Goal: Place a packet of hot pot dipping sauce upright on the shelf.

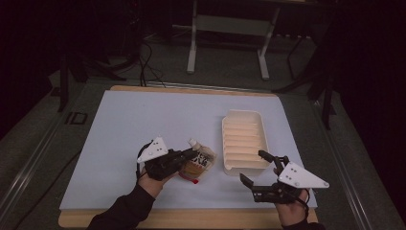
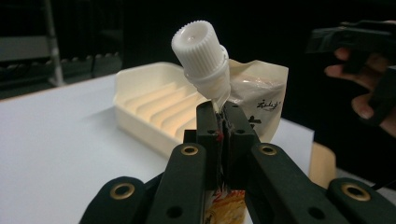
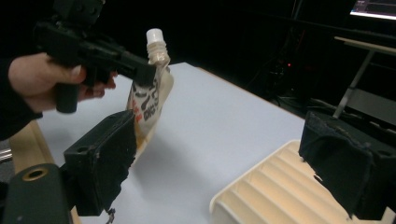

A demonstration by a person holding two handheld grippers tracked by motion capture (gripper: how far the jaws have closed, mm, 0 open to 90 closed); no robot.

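Left gripper [image 1: 184, 157]: clamped on spouted pouch [image 1: 198, 160], lower centre.
Right gripper [image 1: 256, 167]: jaws spread, empty, lower right.
Done: pouch gripped.
Remaining: likely placement in ribbed tray [image 1: 243, 139].

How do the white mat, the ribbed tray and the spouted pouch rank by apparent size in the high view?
1. White mat, by far the largest.
2. Ribbed tray.
3. Spouted pouch, smallest, though the left tongs shut on it hide part of it.
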